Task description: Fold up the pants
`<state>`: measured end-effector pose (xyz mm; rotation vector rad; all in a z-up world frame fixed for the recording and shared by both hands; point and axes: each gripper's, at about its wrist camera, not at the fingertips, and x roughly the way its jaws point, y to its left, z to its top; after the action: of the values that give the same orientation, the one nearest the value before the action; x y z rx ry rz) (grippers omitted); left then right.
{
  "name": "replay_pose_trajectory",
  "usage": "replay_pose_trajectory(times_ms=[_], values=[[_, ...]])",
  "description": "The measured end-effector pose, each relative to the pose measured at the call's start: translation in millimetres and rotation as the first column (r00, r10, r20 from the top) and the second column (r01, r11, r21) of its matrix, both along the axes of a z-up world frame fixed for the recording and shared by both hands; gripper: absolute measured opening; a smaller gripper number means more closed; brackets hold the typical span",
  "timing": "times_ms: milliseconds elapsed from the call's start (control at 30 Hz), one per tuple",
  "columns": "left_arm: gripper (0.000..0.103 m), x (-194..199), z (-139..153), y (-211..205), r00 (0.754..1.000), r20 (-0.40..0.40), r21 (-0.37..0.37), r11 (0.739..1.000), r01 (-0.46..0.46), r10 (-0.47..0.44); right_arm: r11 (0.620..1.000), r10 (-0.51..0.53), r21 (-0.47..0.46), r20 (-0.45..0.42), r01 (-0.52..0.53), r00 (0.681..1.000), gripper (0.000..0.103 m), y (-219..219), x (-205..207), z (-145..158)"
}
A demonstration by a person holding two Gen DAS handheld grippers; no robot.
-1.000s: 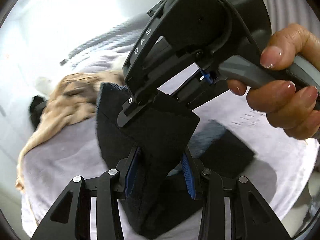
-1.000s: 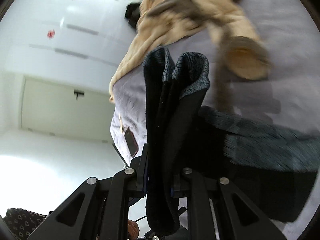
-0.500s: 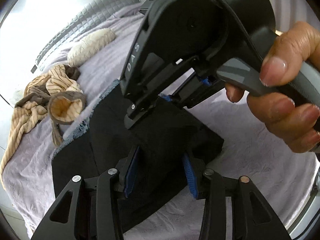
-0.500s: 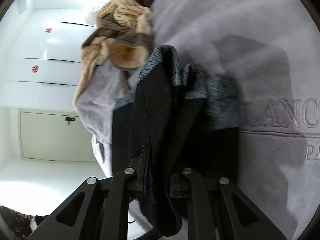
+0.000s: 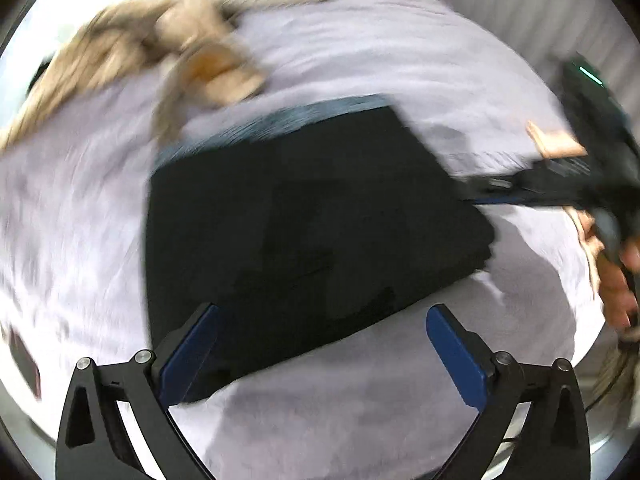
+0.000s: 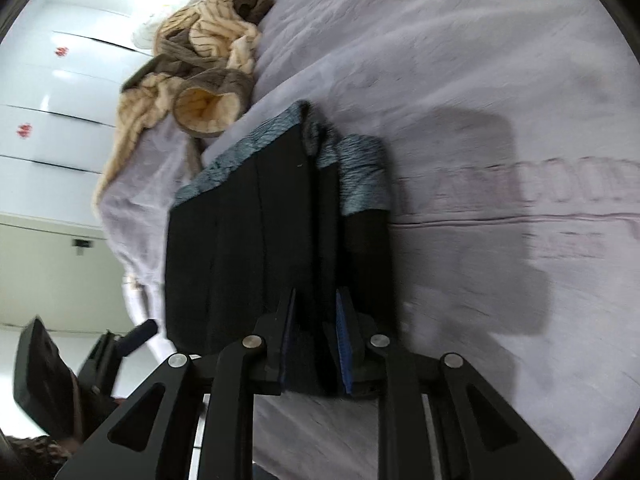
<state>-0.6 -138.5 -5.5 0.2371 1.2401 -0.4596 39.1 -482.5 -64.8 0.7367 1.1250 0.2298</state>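
The black pants (image 5: 312, 224) lie folded in a flat rectangle on the lilac bedspread (image 5: 400, 60), with a blue-grey knit waistband along the far edge. My left gripper (image 5: 320, 344) is open and empty, just above the near edge of the pants. My right gripper (image 6: 316, 340) is shut on the near edge of the pants (image 6: 256, 248), with cloth pinched between the blue pads. The right gripper also shows at the right of the blurred left wrist view (image 5: 472, 194), at the pants' right edge.
A heap of beige striped clothing (image 6: 192, 64) lies on the bed beyond the pants; it also shows in the left wrist view (image 5: 160, 48). White wardrobe doors (image 6: 48, 100) stand past the bed's edge. A dark phone (image 5: 26, 364) lies at the bed's left edge.
The pants went from held up to lying flat and folded on the bed. My left gripper opened, let go and drew back. My right gripper kept its hold.
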Motion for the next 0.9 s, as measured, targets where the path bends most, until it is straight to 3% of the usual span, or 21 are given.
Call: replay_pose_trajectory(times_ms=[100, 167, 200, 267, 300, 367, 467, 633, 733, 800, 900], values=[[0.103, 8, 0, 29, 0.995, -0.029, 0.016, 0.996, -0.091, 0.092, 1.000, -0.013, 0.008, -0.012, 0.014, 1.000, 0.029, 0, -9, 10], [0.103, 10, 4, 41, 0.992, -0.030, 0.027, 0.992, -0.123, 0.124, 1.000, -0.010, 0.022, -0.038, 0.011, 0.999, 0.056, 4, -11, 8], [0.103, 12, 5, 48, 0.989, -0.030, 0.029, 0.989, -0.142, 0.143, 1.000, -0.009, 0.017, -0.049, 0.009, 0.999, 0.058, 6, -10, 5], [0.103, 17, 7, 55, 0.986, -0.029, 0.028, 0.987, -0.161, 0.161, 0.997, -0.008, 0.072, -0.057, 0.012, 0.998, 0.054, 9, -8, -4], [0.103, 18, 7, 57, 0.986, -0.028, 0.029, 0.986, -0.166, 0.167, 0.996, -0.010, 0.086, -0.054, 0.015, 0.998, 0.045, 10, -9, -5], [0.103, 24, 0, 59, 0.984, -0.032, 0.048, 0.983, -0.175, 0.177, 0.999, -0.014, 0.050, -0.072, 0.018, 0.997, 0.011, 13, -13, -10], [0.103, 36, -22, 62, 0.979, -0.070, 0.074, 0.979, -0.187, 0.192, 0.997, -0.056, 0.053, -0.105, 0.061, 0.993, 0.006, 13, -24, -20], [0.103, 38, -45, 60, 0.973, -0.114, 0.084, 0.978, -0.191, 0.200, 0.995, -0.082, 0.053, -0.115, 0.089, 0.990, 0.005, 15, -38, -19], [0.103, 40, -50, 58, 0.972, -0.127, 0.086, 0.979, -0.187, 0.197, 0.996, -0.070, -0.066, -0.119, 0.063, 0.990, 0.007, 24, -42, 0], [0.103, 42, -54, 58, 0.970, -0.140, 0.084, 0.979, -0.188, 0.198, 0.993, -0.060, -0.106, -0.077, 0.052, 0.995, 0.008, 30, -42, 16], [0.103, 45, -57, 57, 0.971, -0.145, 0.082, 0.980, -0.180, 0.191, 0.986, -0.040, -0.164, -0.023, 0.036, 0.999, 0.023, 40, -36, 36]])
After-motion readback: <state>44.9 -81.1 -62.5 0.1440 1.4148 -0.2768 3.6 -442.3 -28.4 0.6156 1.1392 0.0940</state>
